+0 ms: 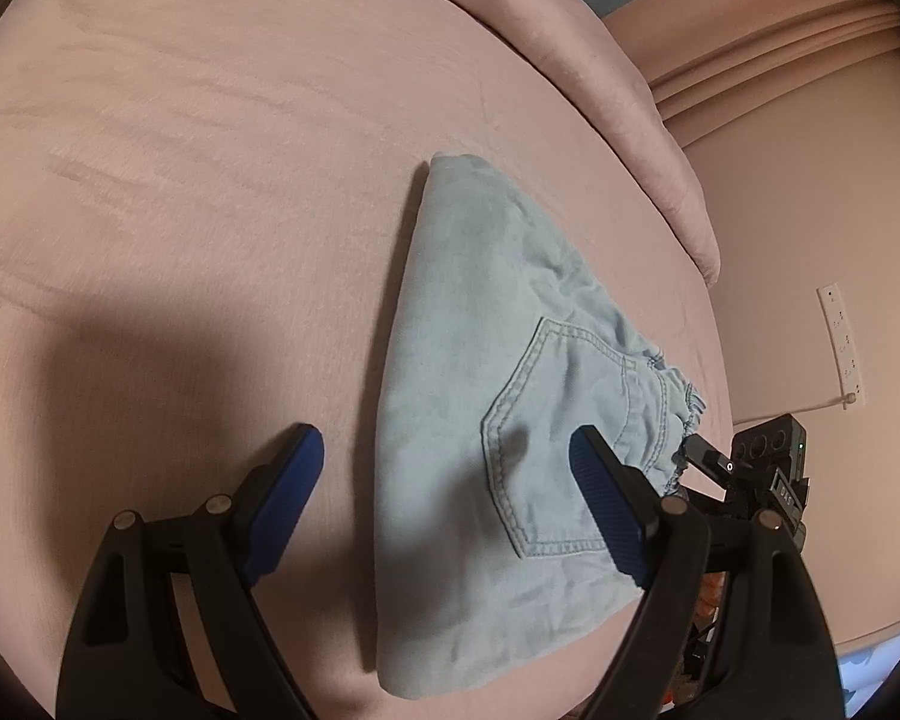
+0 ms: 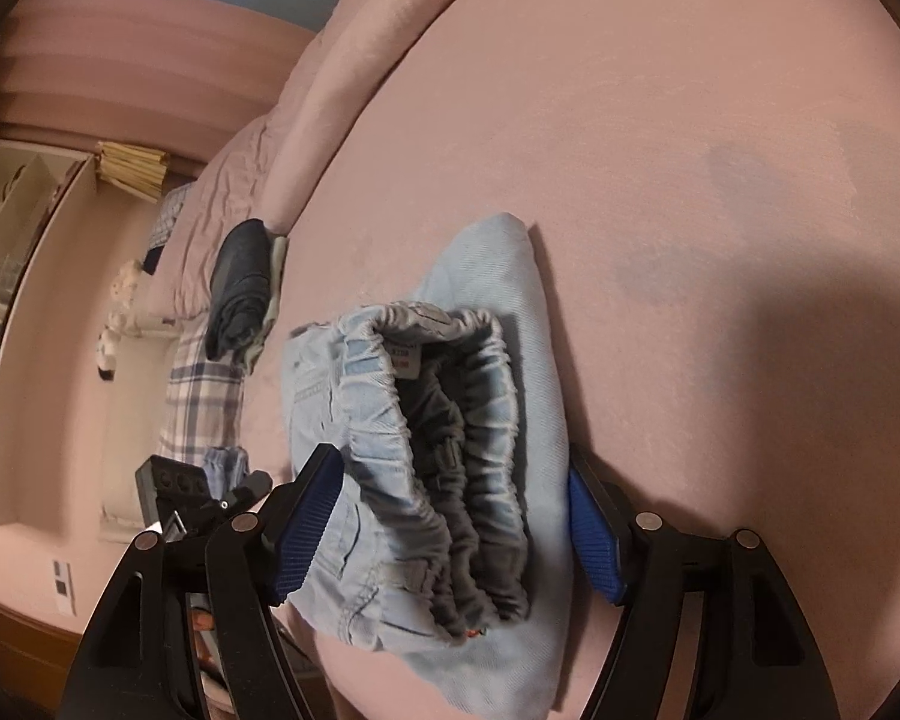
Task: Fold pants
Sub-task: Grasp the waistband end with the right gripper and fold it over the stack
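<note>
the pants (image 1: 480, 420) lie folded on the bed (image 1: 180, 180), just ahead of and under your left claw (image 1: 447, 468), which hangs open and holds nothing. your right claw (image 2: 453, 516) straddles the waistband (image 2: 444, 438), gaping, pads apparently clear of the cloth, likely to square the bundle.

Pale blue denim pants (image 1: 486, 360) with lighter stitching on the pocket, sitting on my dusty pink fuzzy bedspread (image 1: 210, 150). My black tongs have ribbed blue pads (image 2: 594, 531). There's a dark grey folded garment (image 2: 240, 285) and a blue-and-white plaid cloth (image 2: 204, 396) too.
</note>
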Tool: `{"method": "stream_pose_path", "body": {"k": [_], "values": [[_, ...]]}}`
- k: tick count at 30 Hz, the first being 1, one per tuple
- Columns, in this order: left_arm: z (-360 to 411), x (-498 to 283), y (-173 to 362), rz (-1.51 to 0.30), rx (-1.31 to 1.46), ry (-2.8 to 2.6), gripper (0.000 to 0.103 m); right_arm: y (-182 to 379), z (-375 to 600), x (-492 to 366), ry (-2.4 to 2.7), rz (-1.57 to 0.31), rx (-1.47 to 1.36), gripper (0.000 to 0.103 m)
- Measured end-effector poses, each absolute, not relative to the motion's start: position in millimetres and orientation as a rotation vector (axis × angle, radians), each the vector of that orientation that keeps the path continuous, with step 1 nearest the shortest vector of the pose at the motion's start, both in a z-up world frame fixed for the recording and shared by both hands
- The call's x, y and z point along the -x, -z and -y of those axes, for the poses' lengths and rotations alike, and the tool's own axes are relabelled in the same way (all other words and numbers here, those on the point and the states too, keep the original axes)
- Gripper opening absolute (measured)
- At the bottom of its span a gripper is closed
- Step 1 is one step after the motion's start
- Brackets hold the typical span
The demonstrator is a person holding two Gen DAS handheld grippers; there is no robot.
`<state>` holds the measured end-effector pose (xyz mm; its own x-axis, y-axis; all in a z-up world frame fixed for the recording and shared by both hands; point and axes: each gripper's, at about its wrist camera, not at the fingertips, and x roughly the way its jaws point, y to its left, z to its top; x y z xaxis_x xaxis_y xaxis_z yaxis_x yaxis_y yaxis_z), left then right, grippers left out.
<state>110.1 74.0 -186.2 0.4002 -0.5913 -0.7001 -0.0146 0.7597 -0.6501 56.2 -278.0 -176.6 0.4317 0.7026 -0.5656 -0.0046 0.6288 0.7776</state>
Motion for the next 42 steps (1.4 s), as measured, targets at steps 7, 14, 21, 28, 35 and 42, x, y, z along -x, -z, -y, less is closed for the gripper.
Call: {"method": "stream_pose_path", "body": {"k": [7,14,21,28,35,42], "values": [[-66.2,-113.4,185.1,-1.114,0.633,0.452,0.084,175.4,271.9,-58.6,-0.520,-1.036,-0.763,0.074],[-52.2,-116.3,186.3,-1.128,0.599,0.487,0.083,174.8,267.3,-63.0,-0.523,-1.037,-0.750,0.074],[-49.1,-116.9,184.8,-1.133,0.589,0.503,0.083,175.0,264.9,-67.1,-0.532,-1.040,-0.745,0.075],[-34.0,-117.3,184.1,-1.140,0.562,0.513,0.085,174.0,259.2,-73.5,-0.542,-1.044,-0.721,0.076],[-30.2,-118.7,183.3,-1.147,0.545,0.517,0.085,174.1,255.1,-76.2,-0.544,-1.046,-0.712,0.076],[-18.8,-120.4,181.8,-1.151,0.516,0.501,0.085,173.4,247.7,-78.0,-0.542,-1.048,-0.678,0.080]]}}
